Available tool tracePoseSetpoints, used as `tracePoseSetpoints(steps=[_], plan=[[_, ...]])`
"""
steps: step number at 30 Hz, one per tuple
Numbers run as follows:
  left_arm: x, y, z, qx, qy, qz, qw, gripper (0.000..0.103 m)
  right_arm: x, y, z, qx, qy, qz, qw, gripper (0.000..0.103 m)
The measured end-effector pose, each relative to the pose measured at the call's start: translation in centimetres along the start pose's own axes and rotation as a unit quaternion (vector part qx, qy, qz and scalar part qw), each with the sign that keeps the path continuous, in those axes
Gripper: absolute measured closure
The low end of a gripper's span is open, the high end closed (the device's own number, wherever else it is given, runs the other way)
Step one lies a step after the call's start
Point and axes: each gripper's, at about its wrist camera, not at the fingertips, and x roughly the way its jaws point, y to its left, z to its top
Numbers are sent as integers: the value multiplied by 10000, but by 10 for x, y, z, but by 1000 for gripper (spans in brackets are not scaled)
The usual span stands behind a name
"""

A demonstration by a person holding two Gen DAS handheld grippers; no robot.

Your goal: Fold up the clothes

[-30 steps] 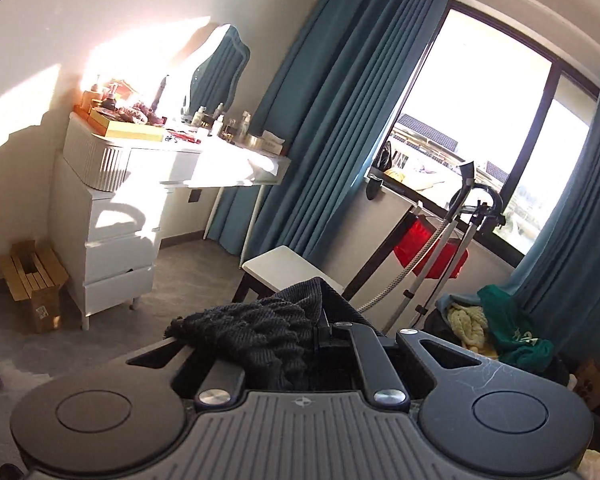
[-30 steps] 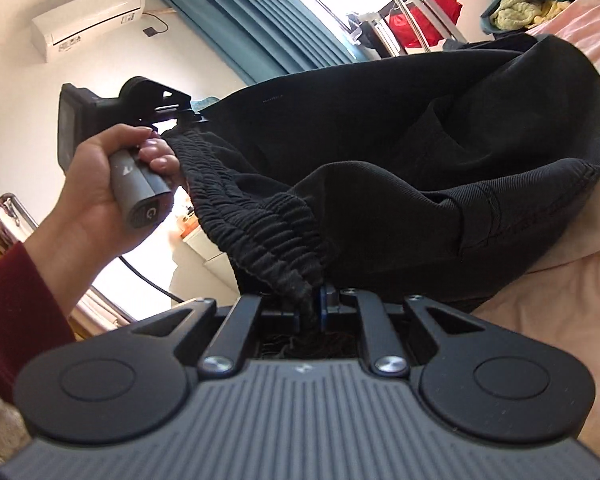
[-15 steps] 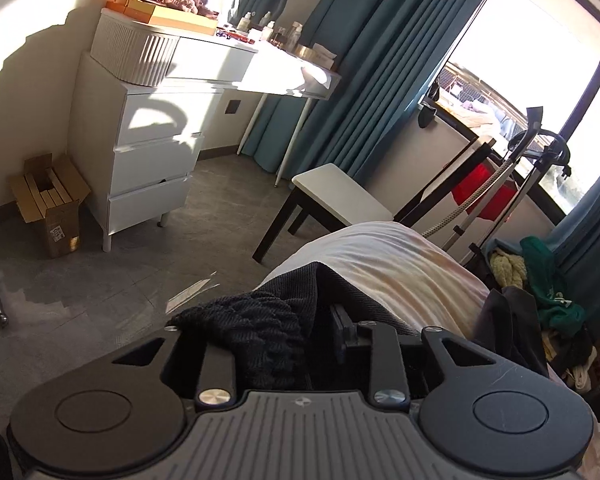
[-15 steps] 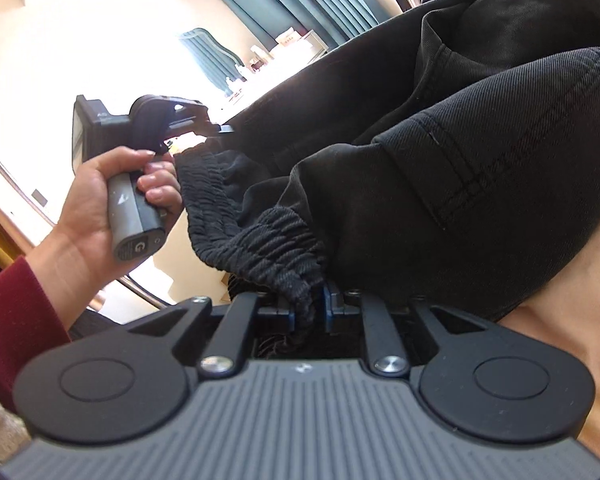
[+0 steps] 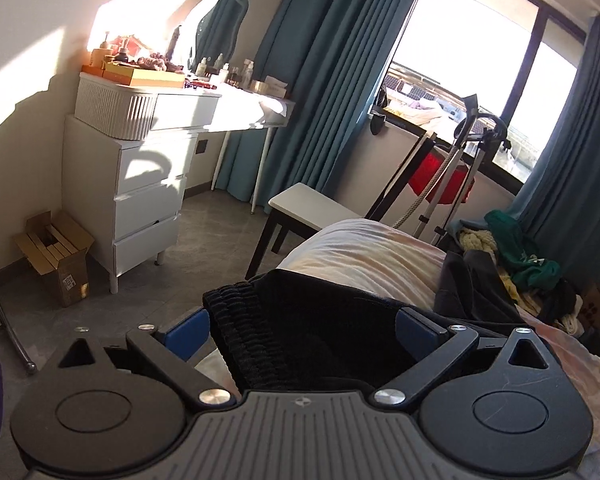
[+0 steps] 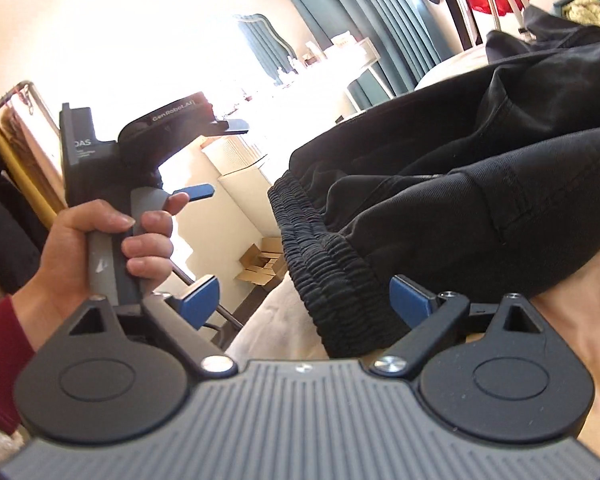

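Hidden: trousers cut off by both claw bodies; legs unseen.
Left claw: spread wide, waistband lying loose between fingers.
Right claw: released likewise.
Surface: trousers laid on bed.
Room: dresser, curtains, sunlit.

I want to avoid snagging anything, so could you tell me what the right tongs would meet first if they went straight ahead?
The right tongs, standing open, would first meet the elastic waistband of the black trousers, which already lies between them; depth is hard to judge.
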Motion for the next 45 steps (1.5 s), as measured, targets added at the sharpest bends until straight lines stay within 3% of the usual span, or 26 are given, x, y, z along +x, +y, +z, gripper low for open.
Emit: tracePoseSetpoints(steps=[5,8,12,16,19,22,25,30,36,38,39,42,45], plan=[[-72,-84,-42,620,-583,-667,9941,2,-70,-16,17,-740,-385,-599,9947,10],[-91,-138,-79,1007,-678,-961,9879,2,-114,-46,35,-570,-681,-955,9915,10],[-92,-202,-133,1567,-455,-1237,9788,2,-171,-82,49,-251,-1104,-1623,9802,10],[-56,-267,-179,2344,28,-1254,9640,9,-229,-140,41,667,-1825,-2363,9520,10],[-19,-310,-203,2922,271,-1182,9486,12,-248,-181,28,1480,-2085,-2580,9317,9],[21,-347,-222,3482,336,-1155,9297,16,-250,-211,26,2018,-2111,-2620,9198,9],[63,-382,-235,3895,379,-1198,9124,27,-243,-232,26,2269,-2089,-2597,9151,9],[140,-440,-257,4442,485,-1175,8869,35,-231,-259,23,2583,-1914,-2592,9107,9],[229,-498,-274,5046,593,-526,8597,46,-221,-292,20,3000,-1877,-2550,8999,9],[248,-509,-277,5121,649,-429,8554,49,-219,-303,18,3216,-1851,-2479,8949,9],[254,-515,-279,5200,650,-381,8508,55,-219,-306,18,3275,-1852,-2446,8937,9],[267,-528,-288,5502,607,-175,8326,97,-219,-312,15,3340,-1891,-2455,8902,9],[255,-530,-282,5392,462,-293,8404,100,-221,-316,11,3425,-1913,-2461,8863,9]])
